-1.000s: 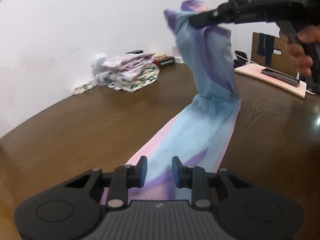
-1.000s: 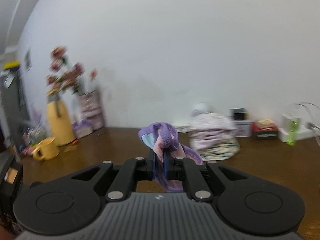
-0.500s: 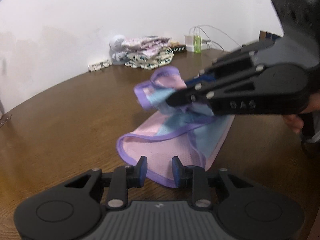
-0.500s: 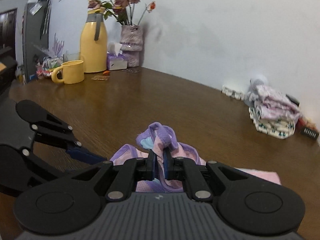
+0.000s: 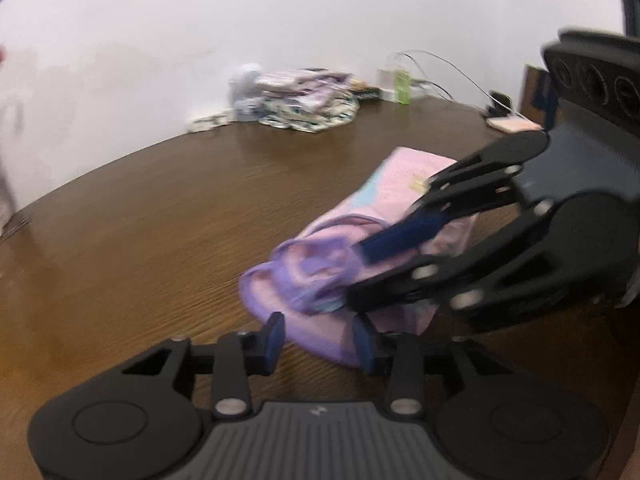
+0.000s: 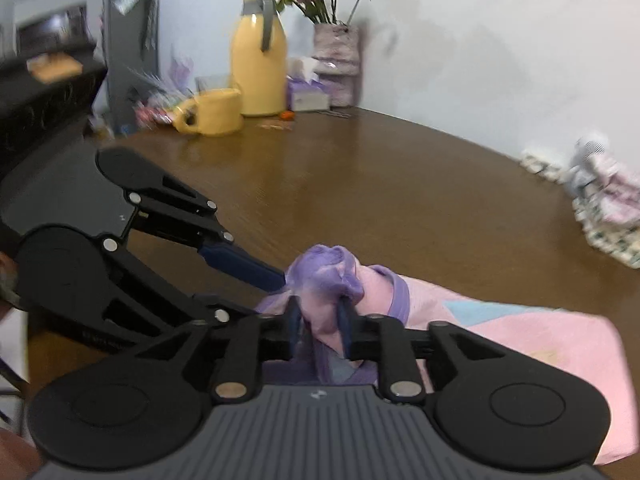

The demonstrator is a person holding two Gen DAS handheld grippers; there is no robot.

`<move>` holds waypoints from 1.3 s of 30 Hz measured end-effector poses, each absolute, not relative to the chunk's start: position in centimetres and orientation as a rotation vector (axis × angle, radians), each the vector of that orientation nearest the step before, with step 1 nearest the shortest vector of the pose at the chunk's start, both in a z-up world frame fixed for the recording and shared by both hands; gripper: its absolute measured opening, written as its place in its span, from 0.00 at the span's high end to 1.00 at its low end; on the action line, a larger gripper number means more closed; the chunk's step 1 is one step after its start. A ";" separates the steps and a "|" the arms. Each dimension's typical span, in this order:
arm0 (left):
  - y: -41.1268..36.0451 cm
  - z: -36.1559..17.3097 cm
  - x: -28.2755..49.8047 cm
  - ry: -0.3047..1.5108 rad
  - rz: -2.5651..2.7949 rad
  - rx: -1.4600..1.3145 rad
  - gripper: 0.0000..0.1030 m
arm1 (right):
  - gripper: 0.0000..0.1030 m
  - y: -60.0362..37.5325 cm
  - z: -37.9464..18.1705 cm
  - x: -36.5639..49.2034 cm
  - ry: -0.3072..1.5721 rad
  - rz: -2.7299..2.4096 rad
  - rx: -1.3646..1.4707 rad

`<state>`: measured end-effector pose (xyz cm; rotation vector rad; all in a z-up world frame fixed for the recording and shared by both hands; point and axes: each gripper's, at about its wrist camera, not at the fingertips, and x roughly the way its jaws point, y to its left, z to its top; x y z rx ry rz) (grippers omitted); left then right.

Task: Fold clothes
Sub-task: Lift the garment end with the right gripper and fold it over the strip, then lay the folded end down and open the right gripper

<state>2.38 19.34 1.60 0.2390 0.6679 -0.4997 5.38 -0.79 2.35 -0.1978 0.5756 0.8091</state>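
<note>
A pink, light-blue and purple-trimmed garment (image 5: 384, 216) lies folded over on the brown table (image 5: 160, 216); it also shows in the right wrist view (image 6: 520, 336). My right gripper (image 6: 319, 322) has its jaws parted, with the bunched purple edge (image 6: 326, 272) still between them, low over the garment's near end. In the left wrist view the right gripper (image 5: 352, 272) comes in from the right above that edge. My left gripper (image 5: 318, 336) is open and empty, its fingertips either side of the garment's near corner.
A stack of folded patterned clothes (image 5: 308, 100) sits at the far wall, also in the right wrist view (image 6: 608, 208). A yellow jug (image 6: 258, 68), yellow mug (image 6: 212, 112), flower vase (image 6: 336, 64) and tissue box stand at the table's far left. Chargers and cables (image 5: 404, 80) lie at the back right.
The right gripper has brought the garment's far end down over onto the near end, and its jaws have parted. The left gripper has stayed open near the garment's near corner.
</note>
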 end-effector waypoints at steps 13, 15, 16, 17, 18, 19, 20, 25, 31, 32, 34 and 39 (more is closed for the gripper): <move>16.5 5.5 5.8 0.695 -0.657 -0.047 0.63 | 0.60 -14.8 4.4 10.7 0.573 0.557 -0.035; 15.5 5.0 7.4 0.769 -0.625 -0.092 0.63 | 0.60 -15.9 3.7 11.5 0.591 0.573 -0.039; 15.2 4.6 8.2 0.811 -0.592 -0.119 0.63 | 0.60 -16.2 3.5 11.8 0.594 0.588 -0.049; 15.2 4.2 8.6 0.840 -0.560 -0.140 0.63 | 0.60 -16.3 3.3 12.1 0.593 0.605 -0.063; 15.3 3.8 8.9 0.862 -0.524 -0.164 0.63 | 0.60 -16.3 3.2 12.3 0.590 0.627 -0.082; 15.5 3.5 9.2 0.883 -0.485 -0.191 0.63 | 0.60 -16.2 3.1 12.6 0.585 0.651 -0.104; 15.6 3.2 9.5 0.898 -0.457 -0.227 0.63 | 0.60 -16.1 3.0 12.8 0.581 0.675 -0.126; 15.8 2.5 11.3 0.905 -0.361 -0.378 0.77 | 0.60 -15.4 2.8 14.3 0.585 0.786 -0.210; 16.2 2.8 9.9 0.827 -0.238 -0.356 1.00 | 0.58 -16.1 1.7 16.1 0.640 0.826 -0.173; 16.4 2.6 9.7 0.829 -0.227 -0.356 1.00 | 0.58 -16.3 1.2 16.6 0.660 0.815 -0.151; 16.6 2.2 9.6 0.839 -0.210 -0.364 1.00 | 0.57 -16.8 0.4 17.1 0.675 0.814 -0.103; 15.9 3.3 8.0 0.792 -0.263 -0.342 0.70 | 0.54 -17.5 1.0 16.4 0.632 0.828 -0.075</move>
